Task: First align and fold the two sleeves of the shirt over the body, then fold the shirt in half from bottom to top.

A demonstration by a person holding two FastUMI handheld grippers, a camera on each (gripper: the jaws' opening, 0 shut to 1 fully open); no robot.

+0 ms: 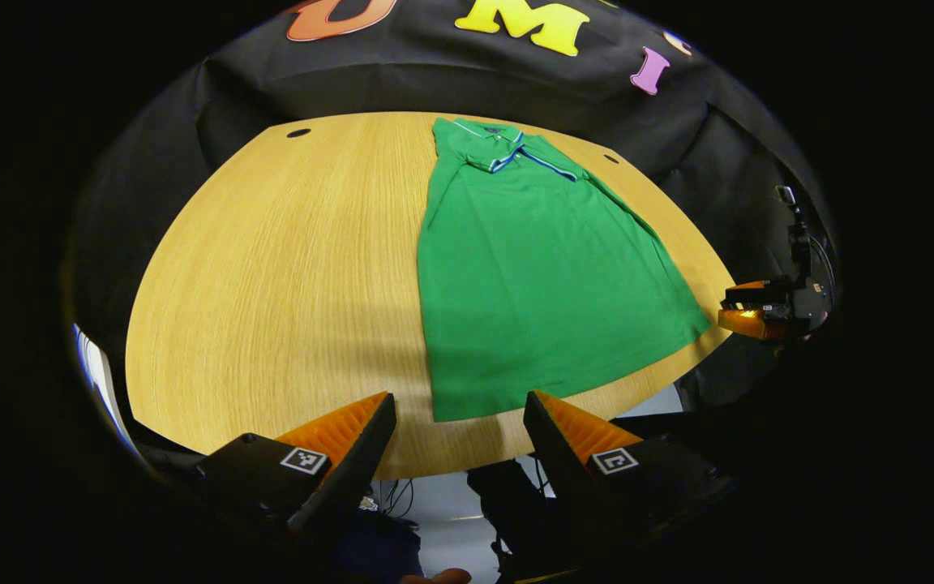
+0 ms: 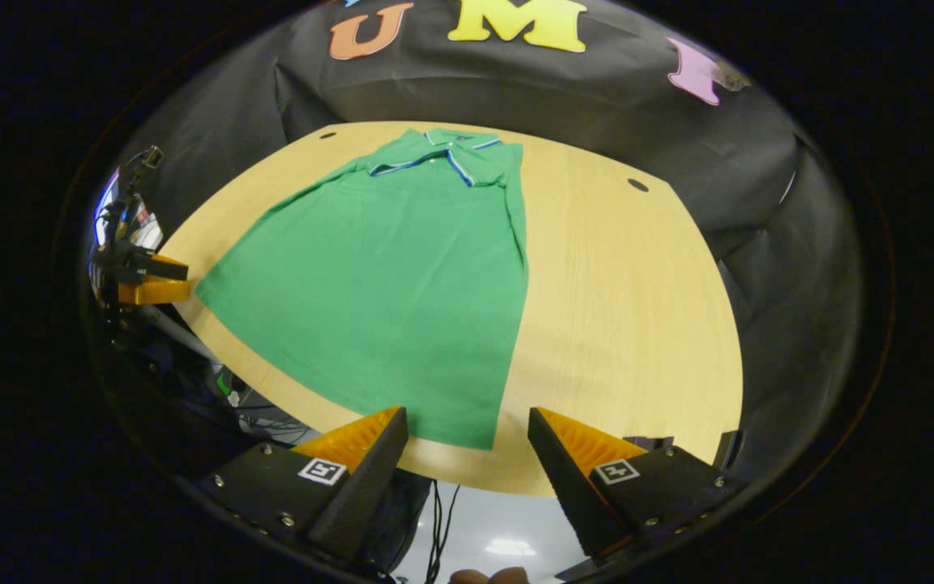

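shirt (image 1: 532,276) lies flat on the surface (image 1: 272,284), collar far, hem toward you, sleeves folded in. collar label too small to read. your left gripper (image 1: 459,422) and right gripper (image 2: 467,438) hover at the hem, fingers spread, holding nothing.

One shirt (image 1: 532,276), one table (image 1: 272,268), two grippers: left gripper (image 1: 459,422), right gripper (image 2: 467,438)

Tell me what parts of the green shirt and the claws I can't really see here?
- Shirt sleeves: folded in under the collar, their ends too small to trace in either view.
- Shirt chest mark: too small, left gripper view.
- Right claw: half lost in the dark edge in the left gripper view; open or shut unclear there.
- Left claw: the same, right gripper view.
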